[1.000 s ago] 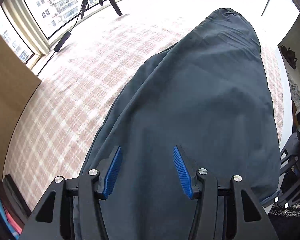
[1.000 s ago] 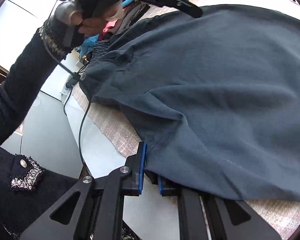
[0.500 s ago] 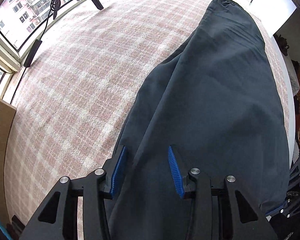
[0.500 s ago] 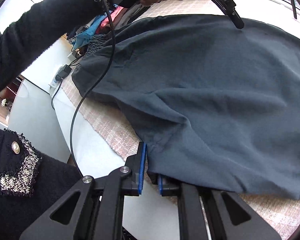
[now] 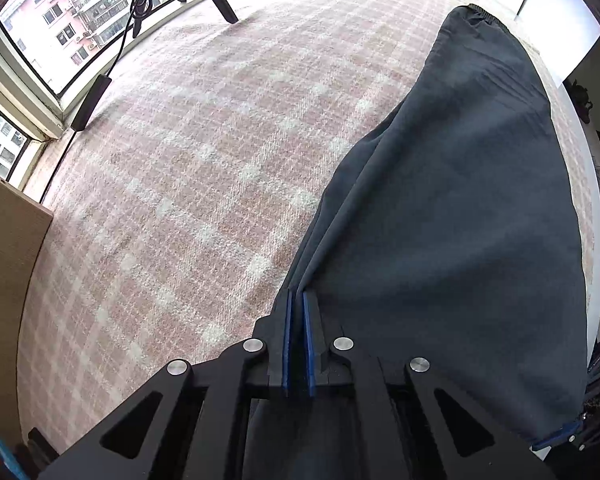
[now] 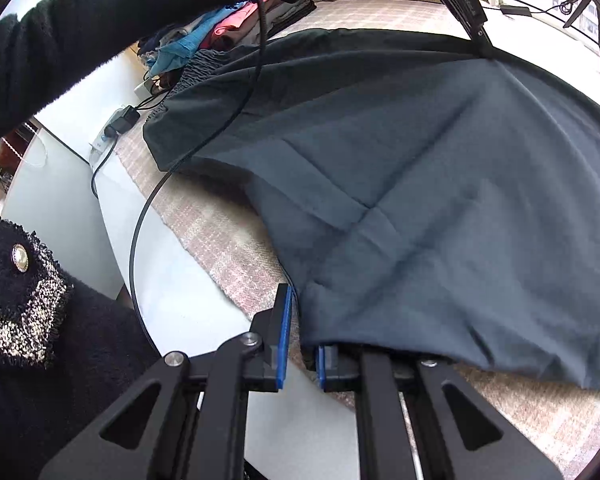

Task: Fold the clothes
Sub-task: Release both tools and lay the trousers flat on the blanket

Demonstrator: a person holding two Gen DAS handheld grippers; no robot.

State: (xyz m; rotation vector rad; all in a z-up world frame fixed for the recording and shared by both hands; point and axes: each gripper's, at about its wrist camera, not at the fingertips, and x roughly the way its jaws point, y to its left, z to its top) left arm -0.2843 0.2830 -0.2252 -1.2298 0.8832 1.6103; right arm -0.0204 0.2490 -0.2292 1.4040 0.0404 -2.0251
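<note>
So the left gripper (image 5: 298,300) is closing its blue pads onto the left edge of the dark grey garment (image 5: 460,208), and there's already a bunched ridge of cloth squeezed in the thin gap between them. From that pinch the fabric runs away ahead and off to the right of the tool, getting narrower toward a gathered elastic hem at the far end, while the pink plaid cloth (image 5: 204,184) under it lies bare to the tool's left and stretches out toward the windows. Over on the other camera, the right gripper (image 6: 300,320) has its pads pressed together on a corner of the same garment (image 6: 440,200); the left pad shows in full, the right one is mostly buried under the fabric. The garment fans out ahead and to the right of that tool, with some creases crossing just past the tips. To the tool's left is a strip of plaid (image 6: 228,240), then the white table edge (image 6: 172,288). A black-sleeved arm (image 6: 80,32) crosses high up on the left.
</note>
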